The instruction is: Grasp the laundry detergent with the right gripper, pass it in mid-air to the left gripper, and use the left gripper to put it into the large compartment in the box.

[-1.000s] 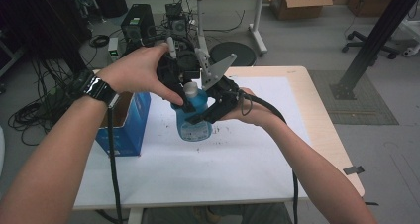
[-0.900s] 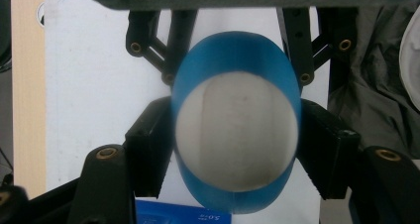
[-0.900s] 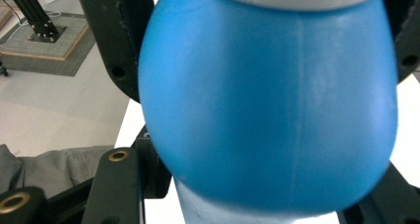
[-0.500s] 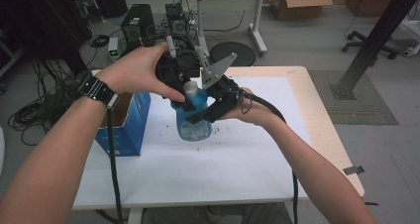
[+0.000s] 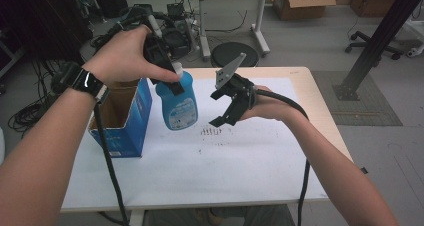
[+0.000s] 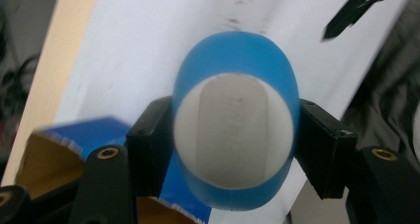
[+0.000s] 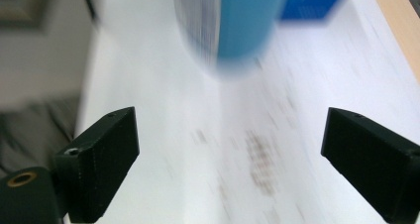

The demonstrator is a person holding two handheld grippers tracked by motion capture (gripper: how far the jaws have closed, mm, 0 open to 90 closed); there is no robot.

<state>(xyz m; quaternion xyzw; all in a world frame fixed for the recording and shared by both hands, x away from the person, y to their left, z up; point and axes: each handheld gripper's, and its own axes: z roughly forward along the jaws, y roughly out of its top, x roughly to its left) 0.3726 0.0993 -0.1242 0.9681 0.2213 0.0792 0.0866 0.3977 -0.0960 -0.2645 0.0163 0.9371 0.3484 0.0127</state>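
The blue bottle (image 5: 177, 103) is smooth, glossy plastic, oval in cross-section, with a rounded off-white cap (image 6: 233, 130) and a pale printed label on its front. The left gripper (image 5: 167, 76) is clamping its black, blocky fingers (image 6: 151, 144) on the bottle's neck just under the cap, one at nine o'clock of the cap and one at three, and is holding the bottle hanging clear above the white sheet (image 5: 200, 166) that is covering the wooden surface (image 5: 310, 93). The sheet is looking matte, with small dark specks at its middle.

At three o'clock of the bottle, the right gripper (image 5: 227, 103) is hovering apart from it. Its fingers (image 7: 106, 154) have just been opening and are standing wide with nothing between them; the bottle's base is showing blurred ahead of them at twelve o'clock.

At nine o'clock of the bottle, a blue cardboard box (image 5: 122, 118) is standing on the surface, open at the top, showing a brown interior; I cannot tell its contents.
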